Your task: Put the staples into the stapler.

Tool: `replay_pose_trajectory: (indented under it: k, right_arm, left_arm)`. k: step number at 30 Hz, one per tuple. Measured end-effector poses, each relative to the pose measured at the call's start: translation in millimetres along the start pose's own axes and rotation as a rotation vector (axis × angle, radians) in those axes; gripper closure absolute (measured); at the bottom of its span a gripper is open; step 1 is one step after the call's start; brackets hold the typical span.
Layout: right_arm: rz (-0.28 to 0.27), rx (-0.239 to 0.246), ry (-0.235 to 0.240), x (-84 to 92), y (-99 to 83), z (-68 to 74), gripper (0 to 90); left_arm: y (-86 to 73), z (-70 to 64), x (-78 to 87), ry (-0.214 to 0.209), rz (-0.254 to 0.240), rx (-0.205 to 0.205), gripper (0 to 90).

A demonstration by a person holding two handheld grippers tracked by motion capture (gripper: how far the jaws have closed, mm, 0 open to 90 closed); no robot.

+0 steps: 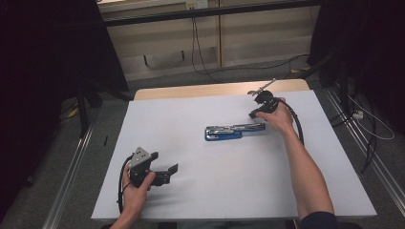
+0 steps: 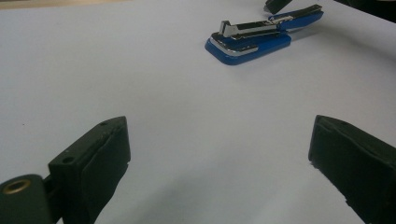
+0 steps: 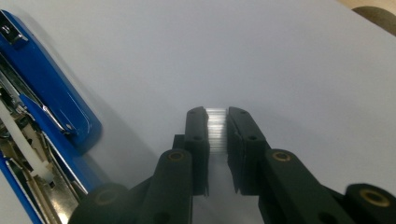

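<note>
1 strip of staples [image 3: 216, 130] sat pinched between the pads of my right gripper [image 3: 217, 122], jaws pressed onto it with only its shiny edge showing between them. 1 blue stapler [image 1: 234, 131] lay swung open and flat near the middle of the white table [image 1: 200, 191], its long axis running roughly left to right across the high view. In the right gripper view the open stapler [image 3: 42, 140] lay just beside the claw, to its left, with the bare metal channel [image 3: 28, 163] facing up; the staples were apart from it, not yet over the channel. I judged that the coming move turned on exactly that: the strip had to shift sideways toward the channel and line up with its length before it could be lowered in.

My right gripper [image 1: 261, 106] was by far the nearer one, at the stapler's right end. My left gripper [image 1: 160, 174] rested well apart near the table's front left, its jaws spread wide and holding nothing, the stapler [image 2: 261, 35] far ahead of it.

Counted: 1 stapler, 1 staple strip, 2 grippers.
</note>
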State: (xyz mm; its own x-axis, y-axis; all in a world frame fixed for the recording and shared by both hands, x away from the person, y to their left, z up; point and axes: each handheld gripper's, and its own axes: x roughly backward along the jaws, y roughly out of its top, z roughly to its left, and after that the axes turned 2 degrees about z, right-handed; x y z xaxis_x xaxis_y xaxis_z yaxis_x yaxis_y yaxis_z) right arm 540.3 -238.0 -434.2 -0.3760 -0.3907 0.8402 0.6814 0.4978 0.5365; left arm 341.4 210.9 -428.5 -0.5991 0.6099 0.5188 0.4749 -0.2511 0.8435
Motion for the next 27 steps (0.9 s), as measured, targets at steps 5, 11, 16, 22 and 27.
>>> replay_pose_trajectory:
  k: [5,11,16,22,27]
  right_arm:
    - [-0.019,0.011,-0.005,6.8,0.3,1.0,79.4]
    - [-0.052,0.009,-0.001,15.1,1.0,4.4,79.3]
    - [-0.078,0.014,-0.009,17.1,0.1,7.9,79.3]
    - [-0.096,0.047,0.003,20.0,1.7,17.5,79.4]
    - [-0.125,0.069,0.018,23.4,4.0,23.4,79.3]
  left_arm:
    - [0.1,-0.2,2.7,0.002,0.0,-0.019,5.8]
    - [0.7,1.8,3.0,0.005,-0.005,-0.018,5.7]
    - [0.3,3.9,5.3,0.013,-0.009,-0.017,5.7]
    - [0.4,2.9,5.7,0.015,-0.009,-0.024,5.0]
    - [0.1,2.4,5.8,0.014,-0.009,-0.022,5.0]
